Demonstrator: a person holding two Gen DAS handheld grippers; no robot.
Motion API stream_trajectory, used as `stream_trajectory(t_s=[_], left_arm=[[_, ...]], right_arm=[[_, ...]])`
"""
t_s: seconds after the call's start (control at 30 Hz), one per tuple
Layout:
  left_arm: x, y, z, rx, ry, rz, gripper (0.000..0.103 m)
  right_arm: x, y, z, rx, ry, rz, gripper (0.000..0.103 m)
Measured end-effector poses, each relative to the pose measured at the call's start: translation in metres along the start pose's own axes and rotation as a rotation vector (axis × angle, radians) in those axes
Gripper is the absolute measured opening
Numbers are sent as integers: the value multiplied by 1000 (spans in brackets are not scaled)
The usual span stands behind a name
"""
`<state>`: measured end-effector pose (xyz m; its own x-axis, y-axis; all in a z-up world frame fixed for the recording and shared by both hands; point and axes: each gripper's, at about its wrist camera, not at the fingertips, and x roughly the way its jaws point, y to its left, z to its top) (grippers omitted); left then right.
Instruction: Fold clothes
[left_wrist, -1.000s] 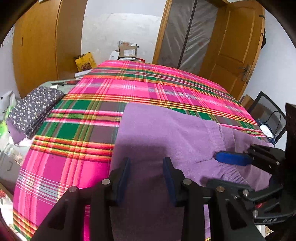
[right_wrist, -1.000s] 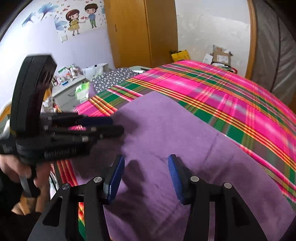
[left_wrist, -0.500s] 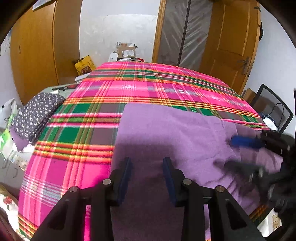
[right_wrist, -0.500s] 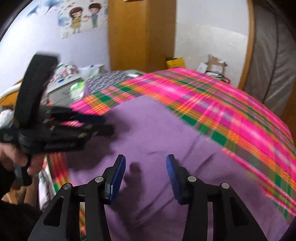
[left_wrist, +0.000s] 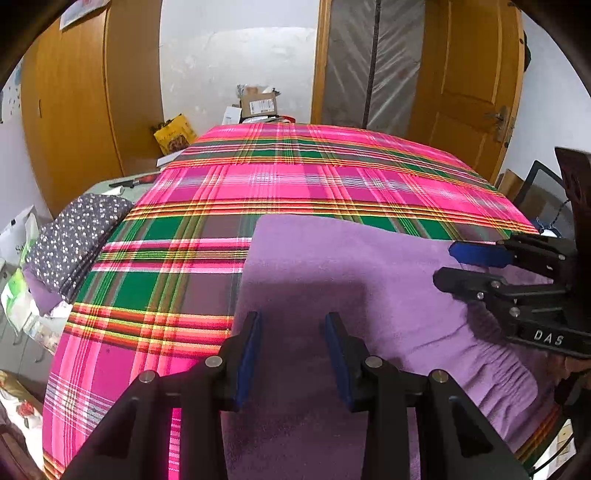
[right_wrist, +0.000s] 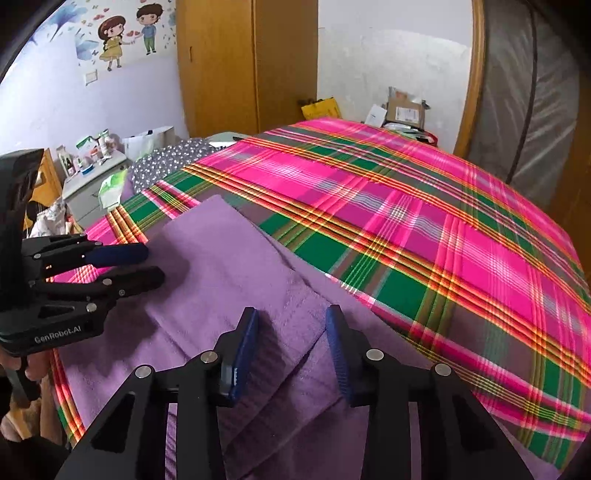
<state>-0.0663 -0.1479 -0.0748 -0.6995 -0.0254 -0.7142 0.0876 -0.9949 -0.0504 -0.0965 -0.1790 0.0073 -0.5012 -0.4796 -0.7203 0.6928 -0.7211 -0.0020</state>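
Hovering over the purple garment (right_wrist: 229, 266), the right gripper (right_wrist: 291, 350) has its jaws apart, just closing somewhat, with a ribbed fold of the cloth lying between the blue pads (right_wrist: 245, 347), not visibly pinched. Left gripper (left_wrist: 291, 354) is spread wide above the same garment, gripping nothing. Garment lies on the near edge of the pink plaid bedspread (left_wrist: 295, 184).

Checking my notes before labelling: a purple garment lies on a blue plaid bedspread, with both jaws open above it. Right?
Not quite: the bedspread is pink and green plaid, not blue, as the left wrist view shows. The purple garment does lie on it, jaws open on both grippers.
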Motion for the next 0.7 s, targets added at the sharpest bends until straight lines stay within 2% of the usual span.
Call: stream_trajectory(t_s=[0.37,0.47,0.57,0.7], left_arm=[[1,4,0,-12,-15,-25,37],[-7,5,-2,-31,-7,-10,37],[-21,5,-6,-51,-23,-19,37],[-34,6,-16,-48,-34,-35,37]], right_arm=[[5,3,0,-14,21,-19,40],[-7,2,-2,14,-8,-15,39],[-28,13,-9,8,-45,24,39],[-48,38,-28,-81,-54,76,35]])
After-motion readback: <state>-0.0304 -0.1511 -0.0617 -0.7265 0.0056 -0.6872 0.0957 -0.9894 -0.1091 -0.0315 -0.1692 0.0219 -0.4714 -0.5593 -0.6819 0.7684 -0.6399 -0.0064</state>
